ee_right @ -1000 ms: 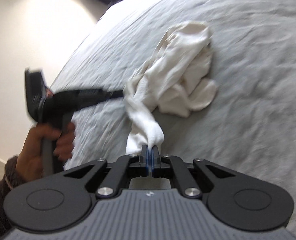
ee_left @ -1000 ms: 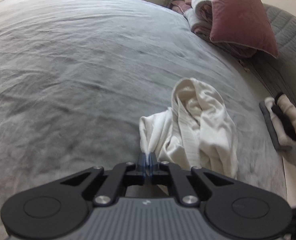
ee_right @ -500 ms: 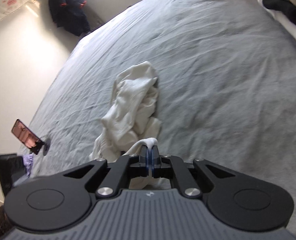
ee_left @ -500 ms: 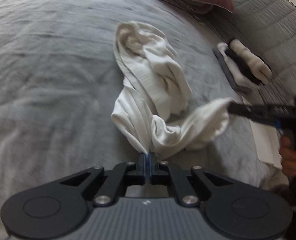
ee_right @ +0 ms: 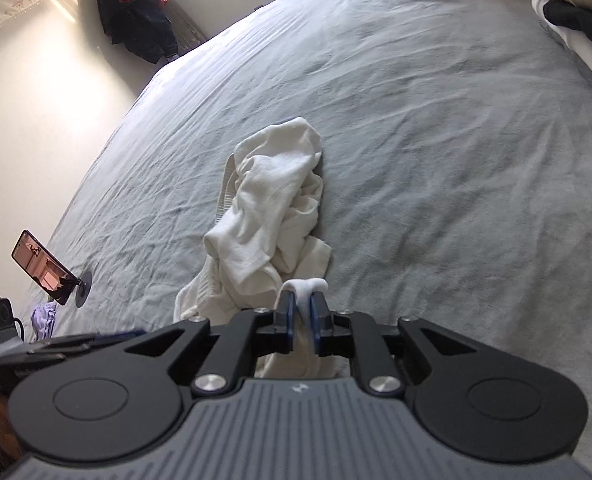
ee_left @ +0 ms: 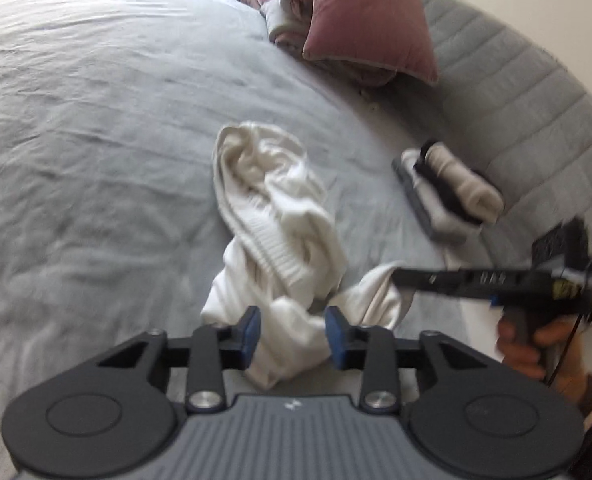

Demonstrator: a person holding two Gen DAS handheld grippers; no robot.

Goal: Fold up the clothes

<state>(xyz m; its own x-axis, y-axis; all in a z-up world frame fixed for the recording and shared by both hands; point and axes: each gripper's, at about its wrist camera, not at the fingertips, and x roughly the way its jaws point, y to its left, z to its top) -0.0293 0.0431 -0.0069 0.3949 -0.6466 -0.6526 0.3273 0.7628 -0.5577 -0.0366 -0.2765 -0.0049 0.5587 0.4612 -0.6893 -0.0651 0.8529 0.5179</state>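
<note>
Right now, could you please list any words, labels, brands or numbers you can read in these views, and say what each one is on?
No text can be read with confidence.
Sheet on the wall: pinkish print, too small to read.
Right tool's arm, seen from the left wrist: pale marks, too blurred to read.
Small white mark on each tool body: a logo shape, not letters.
Phone screen: a picture, no legible text.

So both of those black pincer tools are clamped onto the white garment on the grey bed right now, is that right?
Not quite. Only the right gripper is clamped on the white garment; the right wrist view shows cloth pinched between its blue pads. The left wrist view shows the left gripper with jaws spread wide, the cloth lying loose between them. The garment does lie on the grey bed.
</note>
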